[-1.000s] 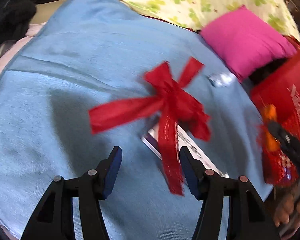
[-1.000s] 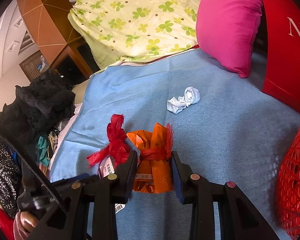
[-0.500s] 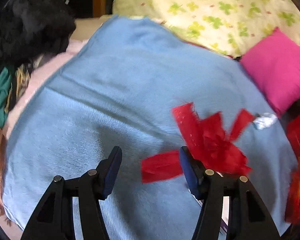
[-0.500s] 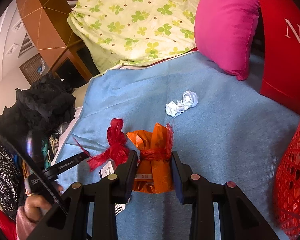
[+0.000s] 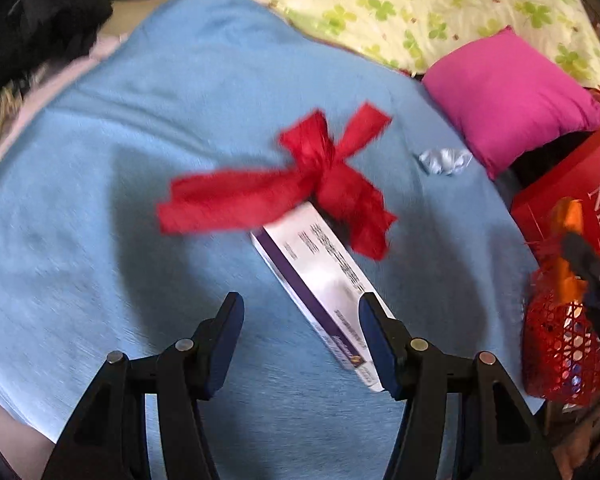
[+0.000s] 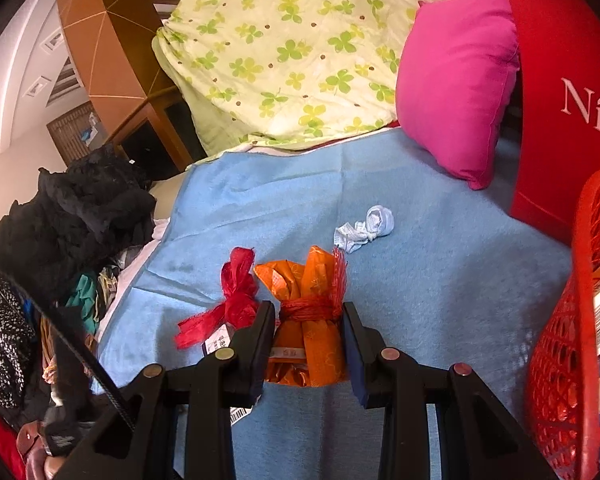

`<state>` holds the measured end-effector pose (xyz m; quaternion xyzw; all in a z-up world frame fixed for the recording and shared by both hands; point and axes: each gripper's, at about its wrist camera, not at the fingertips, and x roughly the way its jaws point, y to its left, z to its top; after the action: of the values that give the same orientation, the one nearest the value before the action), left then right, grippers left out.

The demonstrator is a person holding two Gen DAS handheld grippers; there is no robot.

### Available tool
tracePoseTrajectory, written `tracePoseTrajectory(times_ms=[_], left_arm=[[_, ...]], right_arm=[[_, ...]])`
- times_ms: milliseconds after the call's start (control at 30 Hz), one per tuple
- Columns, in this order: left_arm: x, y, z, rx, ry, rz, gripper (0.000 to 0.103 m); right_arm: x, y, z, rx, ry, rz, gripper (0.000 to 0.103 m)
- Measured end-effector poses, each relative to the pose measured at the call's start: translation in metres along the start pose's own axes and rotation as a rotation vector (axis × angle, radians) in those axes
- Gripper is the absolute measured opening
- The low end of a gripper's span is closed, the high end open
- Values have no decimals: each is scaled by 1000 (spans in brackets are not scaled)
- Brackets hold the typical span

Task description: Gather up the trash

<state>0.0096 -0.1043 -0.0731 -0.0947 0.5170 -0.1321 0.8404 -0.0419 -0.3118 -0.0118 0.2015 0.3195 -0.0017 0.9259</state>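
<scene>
Left wrist view: the left gripper point(image 5: 300, 320) hangs with jaws apart and empty over a white-and-purple box point(image 5: 320, 280) under a red ribbon point(image 5: 300, 184) on the blue blanket point(image 5: 120, 160).

Right wrist view: the right gripper point(image 6: 308, 332) has its jaws clamped on an orange wrapper bundle point(image 6: 312, 320), beside a red basket point(image 6: 572, 320).

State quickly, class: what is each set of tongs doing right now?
Left tongs: open, holding nothing, above the white box.
Right tongs: closed on the orange wrapper.
</scene>
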Motion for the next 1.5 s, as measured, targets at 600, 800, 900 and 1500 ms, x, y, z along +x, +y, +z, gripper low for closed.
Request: tracePoseTrajectory(times_ms=[600, 800, 900, 1500], left_arm=[[17, -17, -2, 60, 8, 47, 49], [-13, -10, -14, 101, -51, 75, 49], [-30, -9, -29, 127, -93, 104, 49], [-138, -126, -57, 396, -402, 181, 49]], right_arm=[[-10, -16, 7, 18, -18, 19, 35], [-28, -16, 9, 20, -70, 36, 35], [-39, -18, 11, 29, -100, 49, 35], [-119, -72, 10, 114, -262, 74, 35]])
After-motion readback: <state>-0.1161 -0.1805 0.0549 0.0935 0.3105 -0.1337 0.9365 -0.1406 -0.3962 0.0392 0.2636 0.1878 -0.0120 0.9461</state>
